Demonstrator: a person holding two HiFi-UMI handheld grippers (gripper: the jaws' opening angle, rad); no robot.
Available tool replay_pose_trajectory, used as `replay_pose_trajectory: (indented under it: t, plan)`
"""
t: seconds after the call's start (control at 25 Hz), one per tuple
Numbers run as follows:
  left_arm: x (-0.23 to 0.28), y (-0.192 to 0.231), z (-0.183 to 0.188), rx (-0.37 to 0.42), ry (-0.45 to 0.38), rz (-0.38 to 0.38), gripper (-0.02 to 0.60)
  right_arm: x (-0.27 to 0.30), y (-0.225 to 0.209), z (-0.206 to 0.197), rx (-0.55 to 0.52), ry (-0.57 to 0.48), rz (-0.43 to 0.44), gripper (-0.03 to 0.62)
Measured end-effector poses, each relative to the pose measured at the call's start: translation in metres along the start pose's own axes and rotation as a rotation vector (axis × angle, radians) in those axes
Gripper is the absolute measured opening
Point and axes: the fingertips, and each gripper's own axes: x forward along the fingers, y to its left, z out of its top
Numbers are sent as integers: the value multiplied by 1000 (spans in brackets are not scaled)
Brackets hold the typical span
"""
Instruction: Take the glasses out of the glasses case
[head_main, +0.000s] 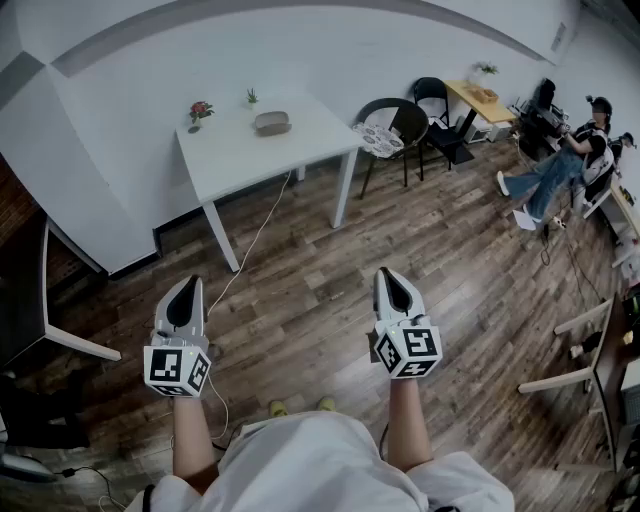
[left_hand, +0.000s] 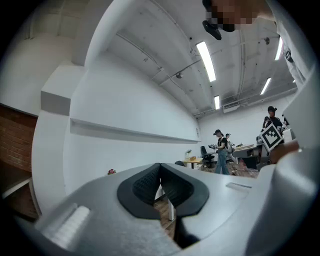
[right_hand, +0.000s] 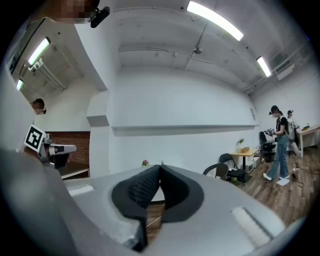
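Distance is the main risk. The glasses case (head_main: 272, 123) lies on the tabletop (head_main: 240, 160) near its far edge, well apart from both grippers, which are held level over the wooden floor (head_main: 310, 290) on the near side. It looks closed, and no glasses show.

The left gripper (head_main: 186, 288) has its fingers (left_hand: 145, 185) pressed together with nothing between them. The right gripper (head_main: 393, 278) is just as tightly closed and just as empty. Reaching the case like this would probably only push it further back, so the fingers need to open first.

A cable (head_main: 255, 235) trails from the tabletop's near edge across the floor towards the person's feet and could catch a step. On the tabletop, a flower pot (head_main: 199, 112) and a small plant (head_main: 251, 97) stand left of the case, near enough for a wide left reach to tip them.

Chairs (head_main: 395, 125) crowd the tabletop's right end. The near side, straight ahead, looks open apart from the cable.
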Motion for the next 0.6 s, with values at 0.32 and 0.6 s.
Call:
replay_pose_trajectory:
  t: [0.32, 0.6]
  plan:
    - [0, -7, 1, -2, -2, -15, 8, -6, 5, -2, -5, 6, 4, 3]
    - [-1, -11, 3, 1, -4, -10, 8, -7, 2, 2, 19, -9, 6, 3]
